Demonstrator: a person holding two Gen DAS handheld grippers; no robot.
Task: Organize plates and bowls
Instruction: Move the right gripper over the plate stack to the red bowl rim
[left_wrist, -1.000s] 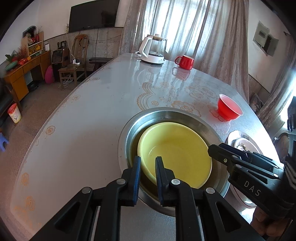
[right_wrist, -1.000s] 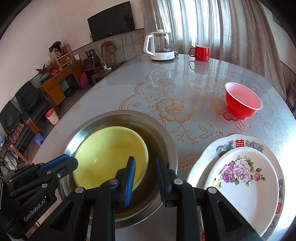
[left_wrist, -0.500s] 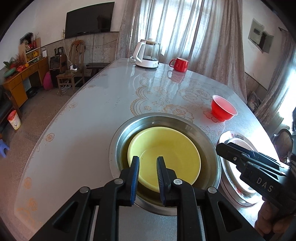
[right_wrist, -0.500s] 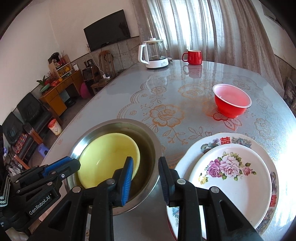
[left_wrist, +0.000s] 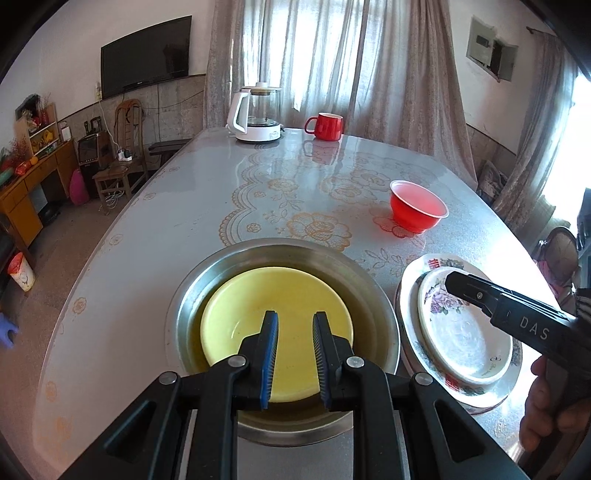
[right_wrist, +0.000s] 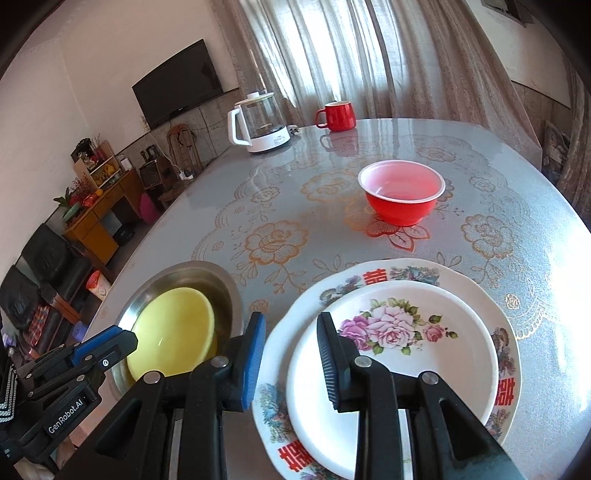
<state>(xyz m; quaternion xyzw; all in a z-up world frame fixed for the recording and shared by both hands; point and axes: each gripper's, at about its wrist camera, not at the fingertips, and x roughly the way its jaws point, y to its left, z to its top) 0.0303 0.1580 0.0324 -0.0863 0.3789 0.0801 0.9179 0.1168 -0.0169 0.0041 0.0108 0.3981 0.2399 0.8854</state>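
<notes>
Step in hand: judged, picking up the red bowl (right_wrist: 402, 192) to nest it with the yellow bowl (left_wrist: 277, 332).
Bowls: the yellow one sits inside the steel basin (left_wrist: 380, 317); the red one stands alone, well apart, farther up the table (left_wrist: 147, 277).
Plates: the flowered plate (right_wrist: 424, 350) lies on the larger patterned plate (right_wrist: 388, 271), just beside the basin.
Left gripper (left_wrist: 294, 354): jaws slightly apart, empty, above the yellow bowl.
Right gripper (right_wrist: 291, 354): jaws parted, nothing between them, over the plates' near edge.
Doing it well: widen the jaws, straddle the red rim, lift level.
In the way: nothing, probably; kettle (left_wrist: 256, 114) and mug (left_wrist: 327, 126) stand far off.
</notes>
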